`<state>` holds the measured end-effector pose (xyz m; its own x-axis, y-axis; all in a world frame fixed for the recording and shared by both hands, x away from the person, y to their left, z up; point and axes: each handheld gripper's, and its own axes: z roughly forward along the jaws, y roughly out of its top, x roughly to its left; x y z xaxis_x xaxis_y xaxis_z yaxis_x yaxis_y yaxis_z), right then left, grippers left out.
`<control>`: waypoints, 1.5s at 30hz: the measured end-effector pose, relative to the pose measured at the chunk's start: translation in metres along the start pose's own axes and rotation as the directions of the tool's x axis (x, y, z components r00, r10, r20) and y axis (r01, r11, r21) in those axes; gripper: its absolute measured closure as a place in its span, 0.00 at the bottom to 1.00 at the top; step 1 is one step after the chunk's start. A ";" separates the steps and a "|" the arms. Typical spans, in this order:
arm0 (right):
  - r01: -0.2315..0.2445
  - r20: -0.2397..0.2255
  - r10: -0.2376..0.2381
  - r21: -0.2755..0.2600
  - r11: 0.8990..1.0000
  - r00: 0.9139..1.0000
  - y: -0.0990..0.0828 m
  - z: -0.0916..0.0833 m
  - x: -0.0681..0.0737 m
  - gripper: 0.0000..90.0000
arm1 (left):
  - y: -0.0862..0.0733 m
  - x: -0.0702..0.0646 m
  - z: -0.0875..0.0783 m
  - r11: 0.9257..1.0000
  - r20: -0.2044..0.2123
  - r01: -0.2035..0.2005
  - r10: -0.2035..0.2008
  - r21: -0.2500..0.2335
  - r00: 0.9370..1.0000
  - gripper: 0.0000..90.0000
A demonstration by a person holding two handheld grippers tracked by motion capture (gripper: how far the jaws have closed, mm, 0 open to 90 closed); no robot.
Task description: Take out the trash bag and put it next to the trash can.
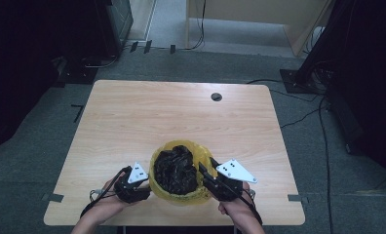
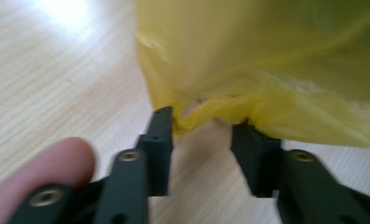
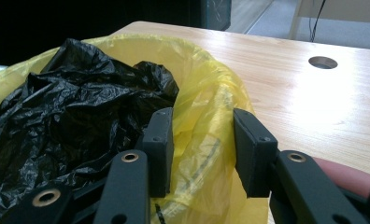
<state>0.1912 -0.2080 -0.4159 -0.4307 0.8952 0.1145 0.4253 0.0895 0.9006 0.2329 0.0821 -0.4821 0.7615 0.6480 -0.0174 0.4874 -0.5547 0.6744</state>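
Note:
A yellow plastic bag [image 1: 181,146] stands open near the front edge of the wooden table [image 1: 157,112], with a crumpled black plastic bag [image 1: 175,169] inside it. My left gripper [image 1: 146,187] is at the yellow bag's left side. In the left gripper view its jaws [image 2: 202,119] stand apart around a small fold of the yellow bag [image 2: 267,60], with table showing between them. My right gripper [image 1: 206,166] straddles the bag's right rim. In the right gripper view [image 3: 202,116] one jaw is inside by the black bag [image 3: 80,102], the other outside the yellow wall [image 3: 206,84], unpressed.
A round cable hole [image 1: 216,96] sits at the table's far right. Bare wood spreads behind and to both sides of the bag. Dark equipment and cables [image 1: 322,107] lie on the grey floor around the table. A fingertip [image 2: 47,172] rests beside the left gripper's jaw.

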 end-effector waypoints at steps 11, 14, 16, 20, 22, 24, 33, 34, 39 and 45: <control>0.017 0.014 -0.017 -0.005 1.000 1.000 -0.001 0.001 0.002 0.68 | 0.016 0.012 -0.057 0.943 0.060 0.120 -0.107 -0.312 0.992 0.97; 0.019 0.017 -0.019 -0.006 1.000 1.000 -0.001 0.001 0.002 0.68 | 0.020 0.010 -0.071 0.919 0.054 0.127 -0.116 -0.373 0.992 0.99; 0.022 0.020 -0.022 -0.007 1.000 1.000 -0.001 0.001 0.002 0.68 | 0.023 0.008 -0.078 0.904 0.055 0.132 -0.120 -0.406 0.991 0.99; 0.026 0.027 -0.026 -0.005 1.000 0.999 -0.001 0.002 0.004 0.68 | 0.033 -0.002 -0.088 0.869 0.059 0.137 -0.124 -0.475 0.991 1.00; 0.027 0.034 -0.027 -0.005 1.000 0.999 -0.001 0.004 0.004 0.69 | 0.041 -0.009 -0.091 0.852 0.060 0.131 -0.116 -0.507 0.991 1.00; 0.029 0.044 -0.029 -0.004 1.000 0.999 0.000 0.006 0.006 0.69 | 0.051 -0.016 -0.093 0.837 0.070 0.130 -0.110 -0.532 0.991 1.00; 0.030 0.059 -0.030 -0.001 1.000 0.998 0.000 0.008 0.007 0.72 | 0.075 -0.038 -0.084 0.795 0.094 0.124 -0.085 -0.593 0.992 1.00; 0.033 0.059 -0.033 0.000 0.999 0.998 0.000 0.008 0.007 0.69 | 0.074 -0.037 -0.082 0.798 0.098 0.130 -0.089 -0.589 0.991 1.00; 0.010 0.019 -0.009 -0.064 0.998 1.000 0.006 -0.008 -0.003 0.56 | 0.069 -0.027 -0.081 0.802 0.097 0.157 -0.123 -0.577 0.988 1.00; -0.069 0.087 0.079 -0.115 0.991 0.993 0.007 -0.033 -0.038 0.53 | 0.067 -0.026 -0.080 0.808 0.093 0.152 -0.121 -0.569 0.988 0.99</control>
<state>0.1843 -0.2553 -0.4002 -0.3245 0.9342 0.1485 0.3594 -0.0234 0.9329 0.2110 0.0699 -0.3776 0.7334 0.6588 -0.1674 0.2665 -0.0521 0.9624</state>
